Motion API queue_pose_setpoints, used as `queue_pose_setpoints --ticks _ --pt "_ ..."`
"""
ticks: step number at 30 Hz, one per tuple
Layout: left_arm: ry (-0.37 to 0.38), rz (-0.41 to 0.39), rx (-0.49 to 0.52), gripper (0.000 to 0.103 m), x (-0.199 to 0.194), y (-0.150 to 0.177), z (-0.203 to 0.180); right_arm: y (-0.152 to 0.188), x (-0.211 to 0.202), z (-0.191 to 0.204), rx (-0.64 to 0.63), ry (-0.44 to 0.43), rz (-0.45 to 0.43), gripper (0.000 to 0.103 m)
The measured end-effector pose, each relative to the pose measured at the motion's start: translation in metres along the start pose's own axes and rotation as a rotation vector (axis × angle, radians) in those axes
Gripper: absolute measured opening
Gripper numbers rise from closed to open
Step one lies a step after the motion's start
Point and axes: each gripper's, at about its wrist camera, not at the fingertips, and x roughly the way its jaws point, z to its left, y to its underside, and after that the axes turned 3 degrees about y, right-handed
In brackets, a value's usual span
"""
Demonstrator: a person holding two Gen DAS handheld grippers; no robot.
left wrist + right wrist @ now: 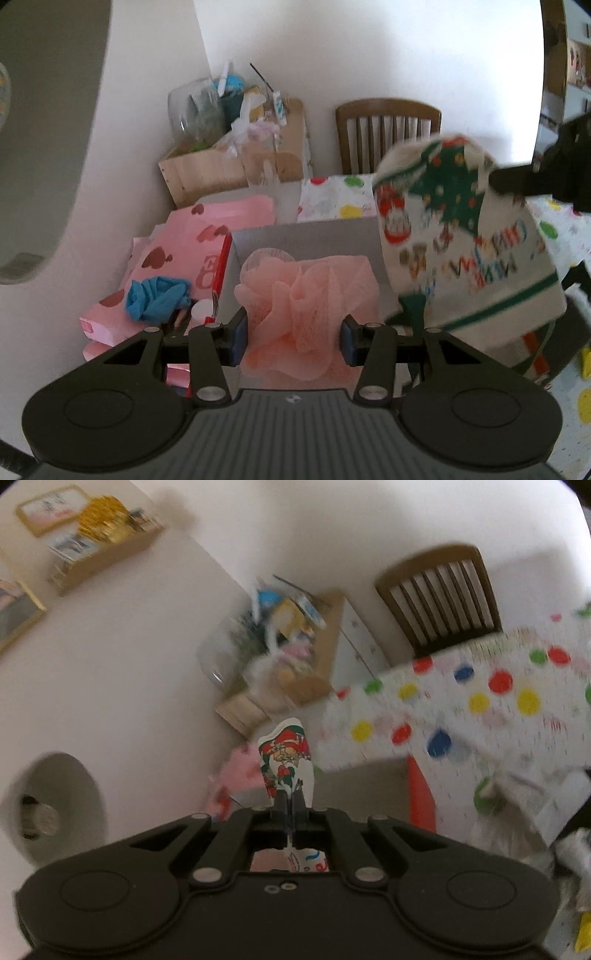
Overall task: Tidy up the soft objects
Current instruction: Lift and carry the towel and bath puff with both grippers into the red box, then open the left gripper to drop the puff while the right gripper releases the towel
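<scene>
- Left gripper point(293, 338) has its pads pressed into the sides of the pink pouf point(306, 306), jaws about half apart, and carries it at 6 o'clock of the grey box point(306, 236).
- Right gripper point(291, 808) is clamped flat on the edge of the Christmas cloth point(288, 760); in the left view the cloth point(469, 243) hangs at 3 o'clock of the box, its print blurred.
- My read: both loads are headed for that box, so bring the pouf over the opening at 12 o'clock before letting go.
- Keep the squeeze light; the mesh gives and could slip out.
- The cloth drapes wide, so lower it after the pouf or it may cover the opening.
- Watch the pink carton point(177, 251) and blue glove point(157, 297) at 9 o'clock; steer clear of them.
- The dotted tablecloth point(480, 709) sits at 2 o'clock, behind the box.
</scene>
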Motion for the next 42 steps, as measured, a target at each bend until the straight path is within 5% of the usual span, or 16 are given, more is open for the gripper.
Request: queue_pose_setpoints --ticks 8,16,27,32,42 --pt "-0.015 0.050 0.039 0.047 0.038 0.000 -0.005 0.026 0.042 -0.009 -0.001 0.073 0.108 0.002" --pt "-0.020 0.075 0.022 0.047 0.065 -0.009 -0.006 0.042 0.055 0.007 -0.135 0.139 0.168 0.002" --pt "0.034 0.235 -0.007 0.048 0.099 -0.001 -0.010 0.048 0.055 0.016 -0.288 0.238 0.192 0.016" --pt "0.035 0.243 -0.010 0.068 0.103 0.002 -0.010 0.049 0.047 0.012 -0.311 0.248 0.208 0.026" --pt "0.063 0.208 -0.031 0.072 0.089 0.006 -0.009 0.049 0.031 0.009 -0.358 0.252 0.199 0.039"
